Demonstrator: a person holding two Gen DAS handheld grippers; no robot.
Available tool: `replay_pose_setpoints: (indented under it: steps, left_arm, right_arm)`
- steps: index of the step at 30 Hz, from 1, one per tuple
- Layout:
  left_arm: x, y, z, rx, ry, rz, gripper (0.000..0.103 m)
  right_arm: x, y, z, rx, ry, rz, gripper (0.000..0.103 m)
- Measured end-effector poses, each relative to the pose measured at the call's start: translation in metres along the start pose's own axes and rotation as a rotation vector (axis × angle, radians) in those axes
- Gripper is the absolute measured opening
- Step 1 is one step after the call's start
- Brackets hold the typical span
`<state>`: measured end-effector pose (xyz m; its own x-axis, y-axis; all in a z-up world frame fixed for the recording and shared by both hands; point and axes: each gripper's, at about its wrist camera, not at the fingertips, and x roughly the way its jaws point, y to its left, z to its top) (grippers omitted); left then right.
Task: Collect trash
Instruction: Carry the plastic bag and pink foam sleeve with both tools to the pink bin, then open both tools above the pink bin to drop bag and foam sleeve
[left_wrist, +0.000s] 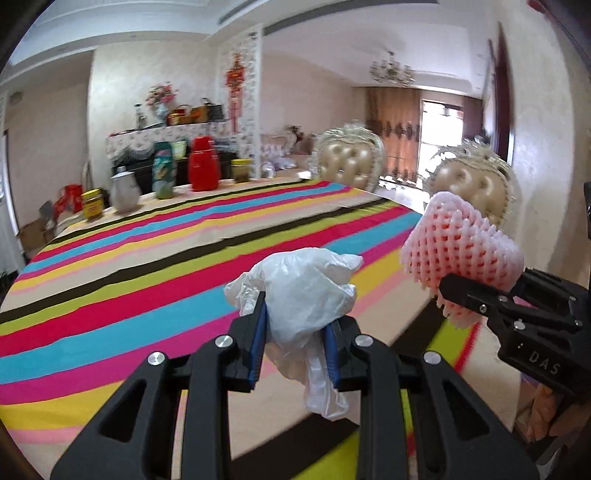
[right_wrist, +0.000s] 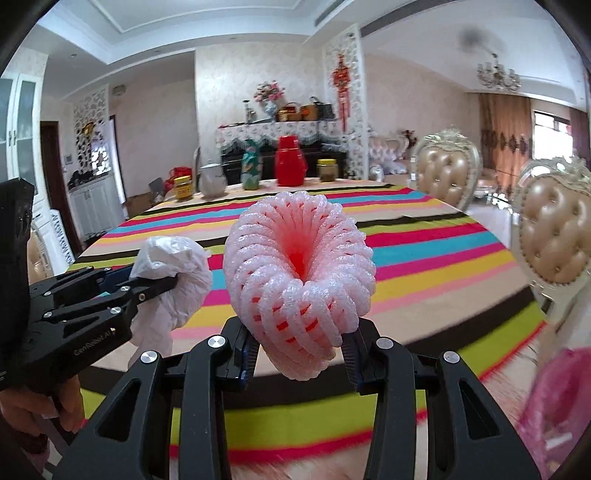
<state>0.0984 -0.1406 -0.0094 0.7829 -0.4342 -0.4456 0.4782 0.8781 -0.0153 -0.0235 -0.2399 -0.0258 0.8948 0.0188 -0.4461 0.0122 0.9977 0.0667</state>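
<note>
Left gripper (left_wrist: 295, 339): jaws closed partway onto a crumpled white plastic bag (left_wrist: 303, 288), blue pads pressing it from both sides. Most of the bag bulges above and ahead of the fingertips; a loose tail hangs below the jaws. Right gripper (right_wrist: 299, 343): jaws closed partway on a pink foam fruit net (right_wrist: 299, 280), pinched at its lower end, open mouth facing forward. Both items are held up off the striped tablecloth (left_wrist: 129, 280), the two tools side by side, near each other but apart.

Risks, as I judge them:
- The bag is slick film, gripped through a thin waist only. A quick swing could let it slide out (the hanging tail adds drag).
- The foam net is springy and held near one edge. Any easing of the squeeze and it may pop free or tip forward.
- No bin is identifiable in either view. A pink translucent shape at the right view's lower right is too blurred to name, so the drop target is uncertain.
</note>
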Motion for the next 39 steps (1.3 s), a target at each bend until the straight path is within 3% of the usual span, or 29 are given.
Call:
replay_pose_setpoints:
  steps: [14, 27, 33, 39]
  left_arm:
    - [0.012, -0.109, -0.007, 0.095, 0.019, -0.224, 0.027]
    - [0.03, -0.235, -0.012, 0.204, 0.062, -0.487, 0.027]
    - [0.036, -0.298, -0.009, 0.249, 0.069, -0.594, 0.027]
    - [0.055, -0.346, -0.008, 0.278, 0.083, -0.64, 0.027]
  right_arm:
    - [-0.082, -0.1, -0.055, 0.095, -0.01, -0.218, 0.04]
    - [-0.138, -0.198, -0.083, 0.194, -0.001, -0.446, 0.04]
    - [-0.154, -0.241, -0.098, 0.275, 0.021, -0.506, 0.04]
    - [-0.16, -0.264, -0.109, 0.317, 0.035, -0.514, 0.041]
